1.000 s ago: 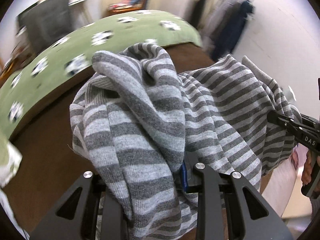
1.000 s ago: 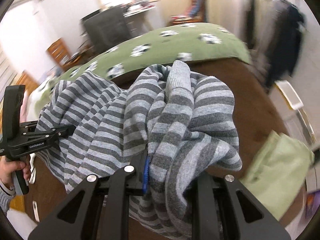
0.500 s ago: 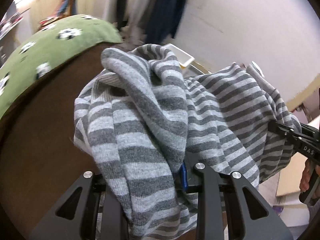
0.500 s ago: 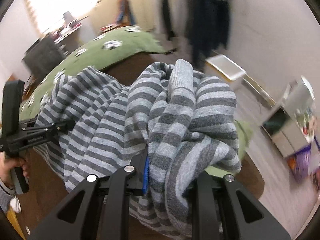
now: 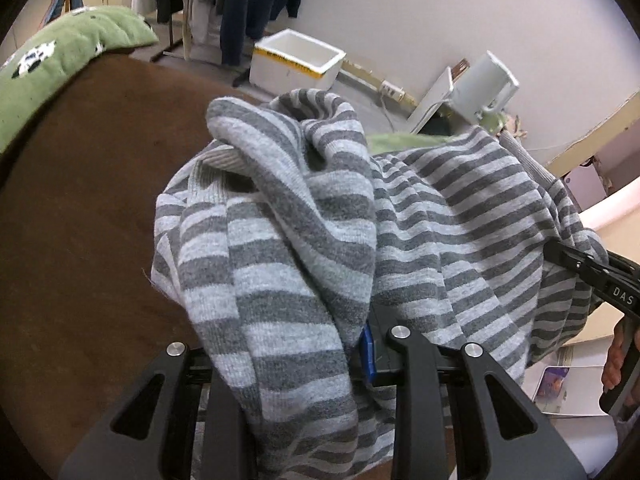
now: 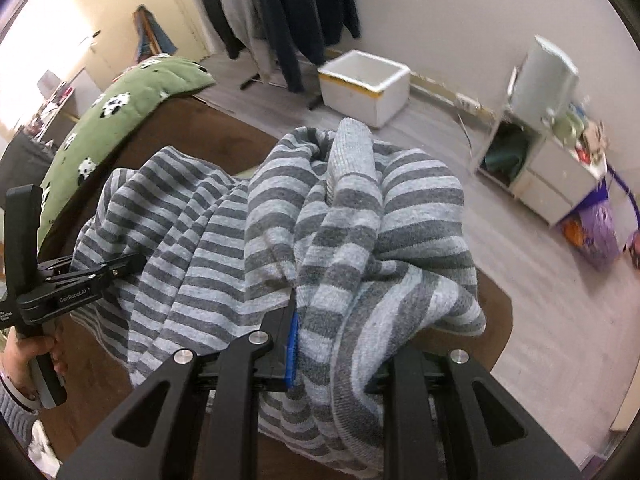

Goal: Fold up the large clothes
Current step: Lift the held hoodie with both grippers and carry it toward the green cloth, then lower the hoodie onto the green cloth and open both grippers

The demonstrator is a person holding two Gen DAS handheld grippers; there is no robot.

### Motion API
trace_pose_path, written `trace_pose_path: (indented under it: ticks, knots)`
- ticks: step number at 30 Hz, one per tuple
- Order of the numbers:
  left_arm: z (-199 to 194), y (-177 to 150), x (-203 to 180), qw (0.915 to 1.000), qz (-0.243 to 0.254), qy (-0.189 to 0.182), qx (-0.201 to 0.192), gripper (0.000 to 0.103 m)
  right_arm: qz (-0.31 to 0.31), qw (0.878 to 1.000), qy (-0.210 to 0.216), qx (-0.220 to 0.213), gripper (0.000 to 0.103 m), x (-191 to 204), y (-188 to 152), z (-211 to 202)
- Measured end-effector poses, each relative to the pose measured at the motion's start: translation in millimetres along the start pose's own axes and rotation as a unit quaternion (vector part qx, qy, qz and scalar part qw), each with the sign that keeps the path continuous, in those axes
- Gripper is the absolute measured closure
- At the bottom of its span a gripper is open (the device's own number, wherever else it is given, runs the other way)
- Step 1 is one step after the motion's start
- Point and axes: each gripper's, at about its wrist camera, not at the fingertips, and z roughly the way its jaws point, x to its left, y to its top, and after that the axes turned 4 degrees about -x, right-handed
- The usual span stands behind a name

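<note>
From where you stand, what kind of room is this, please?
Probably a bedroom in a home. A green quilt with a panda-like print lies nearby, dark clothes hang on a rack by the wall, and a white foam box sits on the floor.

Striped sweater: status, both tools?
Left tool and right tool both shut on the striped sweater. Sweater bunched, slung between them over the brown surface. Nothing in the way.

Black left gripper [image 5: 304, 360], right gripper [image 6: 340, 344]: silver screws, blue jaw pads; grey ribbed sleeve [image 6: 14, 406].
</note>
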Motion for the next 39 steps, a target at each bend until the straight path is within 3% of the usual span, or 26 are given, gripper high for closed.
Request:
trace_pose_path:
  ticks: [9, 13, 14, 18, 20, 25, 31, 39]
  knots:
    - [30, -7, 17, 0.9993, 0.016, 0.019, 0.027, 0.070, 0.030, 1.000, -0.002, 0.008, 0.080, -27, -13, 38]
    - [38, -10, 28, 0.9991, 0.002, 0.024, 0.035, 0.053, 0.048, 0.999, -0.004, 0.013, 0.052, -38, -20, 51]
    - [39, -12, 32, 0.9990, -0.007, 0.026, 0.036, 0.047, 0.049, 0.999, -0.008, 0.014, 0.049, -40, -22, 54]
    - [43, -17, 38, 0.9988, -0.011, 0.028, 0.039, 0.037, 0.043, 0.999, -0.007, 0.012, 0.042, -43, -24, 59]
    - [45, -17, 38, 0.9983, -0.009, 0.036, 0.045, 0.029, 0.042, 0.999, -0.012, 0.012, 0.030, -46, -25, 61]
    - [46, -16, 42, 0.9975, -0.016, 0.042, 0.055, 0.023, 0.058, 0.998, -0.028, 0.005, 0.013, -54, -29, 61]
    - [32, -18, 40, 0.9966, -0.009, 0.060, 0.055, 0.023, 0.072, 0.997, -0.038, -0.007, 0.006, -61, -32, 49]
    - [9, -23, 45, 0.9971, -0.020, 0.046, 0.057, 0.023, 0.046, 0.997, -0.056, -0.020, 0.006, -57, -34, 21]
